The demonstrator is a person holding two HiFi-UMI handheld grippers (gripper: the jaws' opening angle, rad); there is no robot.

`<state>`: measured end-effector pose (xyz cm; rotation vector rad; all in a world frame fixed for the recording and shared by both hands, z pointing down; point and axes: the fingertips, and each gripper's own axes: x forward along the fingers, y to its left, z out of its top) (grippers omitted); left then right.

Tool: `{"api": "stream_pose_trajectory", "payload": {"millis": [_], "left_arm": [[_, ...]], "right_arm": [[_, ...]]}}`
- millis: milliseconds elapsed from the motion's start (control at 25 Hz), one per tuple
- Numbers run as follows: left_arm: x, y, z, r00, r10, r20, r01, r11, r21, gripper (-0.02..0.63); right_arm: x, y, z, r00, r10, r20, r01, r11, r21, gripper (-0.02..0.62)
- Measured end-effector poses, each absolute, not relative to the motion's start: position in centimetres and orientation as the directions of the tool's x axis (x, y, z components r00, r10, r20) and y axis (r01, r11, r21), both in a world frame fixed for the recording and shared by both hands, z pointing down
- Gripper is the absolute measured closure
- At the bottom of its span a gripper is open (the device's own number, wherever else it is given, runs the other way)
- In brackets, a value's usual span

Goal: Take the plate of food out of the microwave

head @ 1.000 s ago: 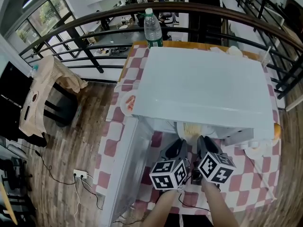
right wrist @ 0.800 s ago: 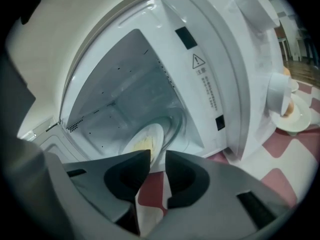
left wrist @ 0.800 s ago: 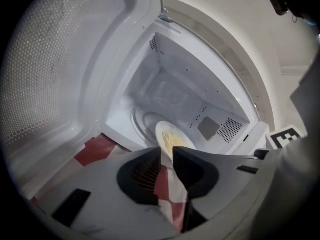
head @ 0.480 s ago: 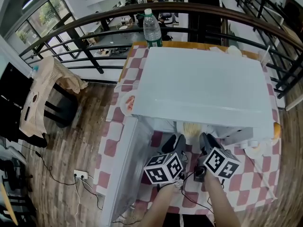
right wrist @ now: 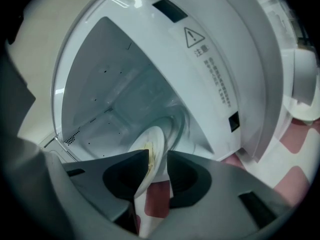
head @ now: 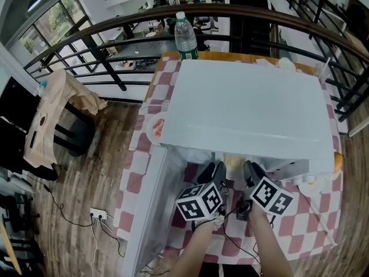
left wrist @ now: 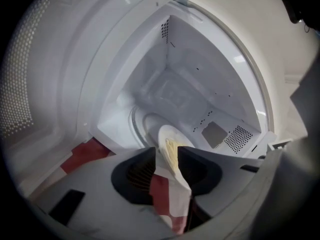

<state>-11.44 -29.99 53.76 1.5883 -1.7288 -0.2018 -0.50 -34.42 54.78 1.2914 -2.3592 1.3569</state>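
Observation:
The white microwave (head: pixel 248 105) stands on the checked table with its door (head: pixel 151 195) swung open to the left. A white plate of pale yellow food (head: pixel 233 161) sits at the mouth of the cavity, over the red-and-white cloth. My left gripper (head: pixel 212 171) is at the plate's left rim and my right gripper (head: pixel 251 169) at its right rim. In the left gripper view the plate (left wrist: pixel 170 144) stands edge-on between the jaws of the left gripper (left wrist: pixel 167 156), which are opening. The right gripper (right wrist: pixel 157 159) is opening too, with the plate's rim (right wrist: pixel 152 141) in its gap.
A water bottle (head: pixel 185 36) stands behind the microwave. A small dish of food (head: pixel 154 127) lies left of it, a bowl (head: pixel 311 180) to the right. A black railing runs beyond the table, and a chair draped with cloth (head: pixel 63 97) stands on the wooden floor to the left.
Both grippers' marker cubes have spread slightly apart and shifted a little toward the microwave. The plate stays at the cavity's mouth.

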Motion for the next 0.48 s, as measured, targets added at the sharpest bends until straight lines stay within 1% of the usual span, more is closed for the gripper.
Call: {"api": "stream_pose_trajectory", "payload": {"millis": [40, 120, 200, 280, 320, 360, 480], "left_arm": [[-11.42, -30.14, 53.94, 0.073, -0.903, 0.423, -0.780, 0.212, 0.588, 0.466], [-11.47, -30.32, 54.26, 0.076, -0.900, 0.430, -0.776, 0.217, 0.592, 0.466], [-11.51, -30.40, 54.42, 0.078, -0.899, 0.430, -0.774, 0.218, 0.595, 0.466], [-11.50, -30.49, 54.44, 0.085, -0.902, 0.424, -0.769, 0.211, 0.603, 0.515], [-11.49, -30.55, 54.42, 0.087, -0.904, 0.419, -0.766, 0.208, 0.608, 0.527], [-11.48, -30.61, 54.40, 0.089, -0.905, 0.416, -0.763, 0.206, 0.612, 0.529], [-11.41, -30.69, 54.37, 0.089, -0.910, 0.404, -0.749, 0.206, 0.629, 0.535]], "right_arm": [[-0.68, -34.49, 54.89, -0.632, -0.606, 0.483, -0.720, 0.227, -0.656, 0.461], [-1.04, -34.58, 54.94, -0.645, -0.602, 0.471, -0.702, 0.225, -0.675, 0.512], [-1.34, -34.64, 54.85, -0.657, -0.601, 0.455, -0.686, 0.228, -0.690, 0.512], [-1.53, -34.66, 54.87, -0.662, -0.599, 0.451, -0.681, 0.228, -0.696, 0.525], [-1.55, -34.66, 54.89, -0.661, -0.600, 0.451, -0.680, 0.225, -0.697, 0.539], [-1.52, -34.67, 54.90, -0.660, -0.602, 0.449, -0.679, 0.222, -0.700, 0.551], [-1.38, -34.67, 54.86, -0.659, -0.611, 0.438, -0.667, 0.204, -0.717, 0.557]]}}
